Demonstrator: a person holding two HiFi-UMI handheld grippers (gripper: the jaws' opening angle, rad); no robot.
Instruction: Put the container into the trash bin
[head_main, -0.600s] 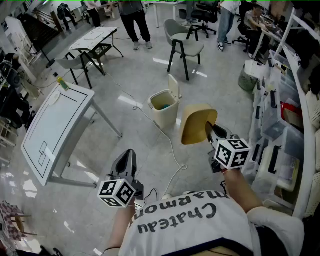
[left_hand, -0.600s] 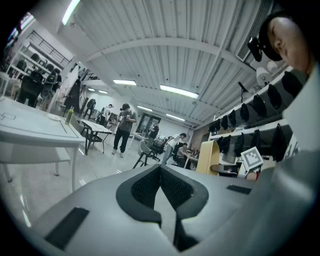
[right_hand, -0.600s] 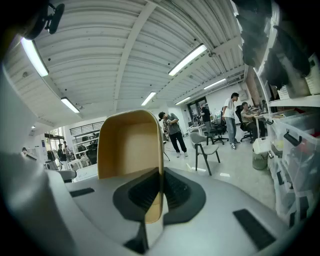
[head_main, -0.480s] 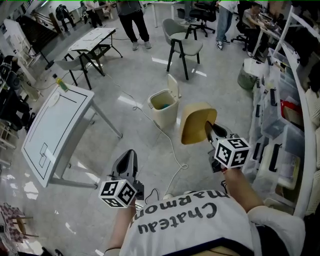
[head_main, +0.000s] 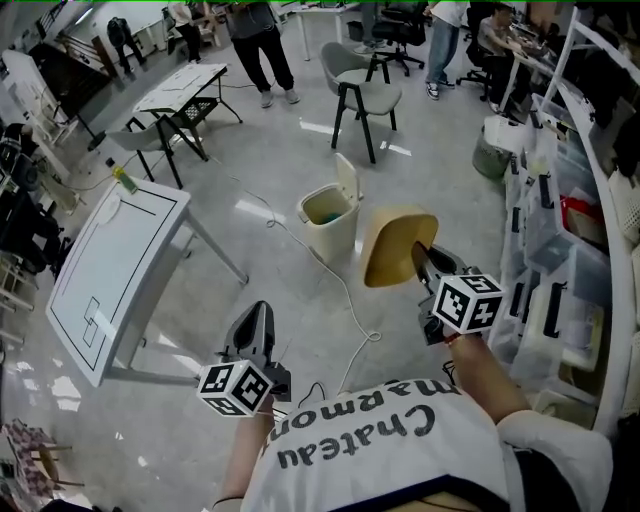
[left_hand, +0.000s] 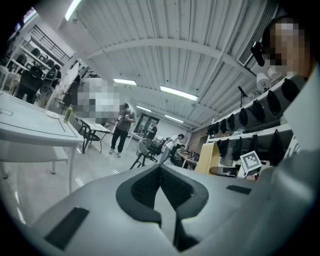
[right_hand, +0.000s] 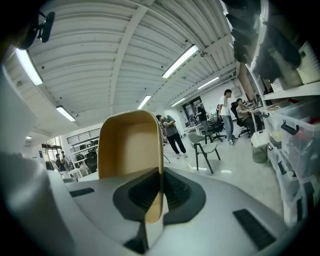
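Note:
In the head view a tan paper container (head_main: 393, 246) hangs in the air, its open side turned toward me. My right gripper (head_main: 420, 256) is shut on its right wall. In the right gripper view the container (right_hand: 129, 147) stands upright and the jaws pinch its thin wall edge. A cream trash bin (head_main: 328, 216) stands on the floor just beyond and left of the container, its lid (head_main: 347, 176) tipped up and something teal inside. My left gripper (head_main: 254, 325) is held lower left, shut and empty; its own view shows the pads (left_hand: 150, 186) together and the container (left_hand: 207, 159) off to the right.
A white table (head_main: 108, 262) stands at the left. A white cable (head_main: 345, 300) runs over the floor past the bin. Shelves with plastic boxes (head_main: 555, 250) line the right side. A chair (head_main: 362, 88) and standing people (head_main: 256, 40) are farther back.

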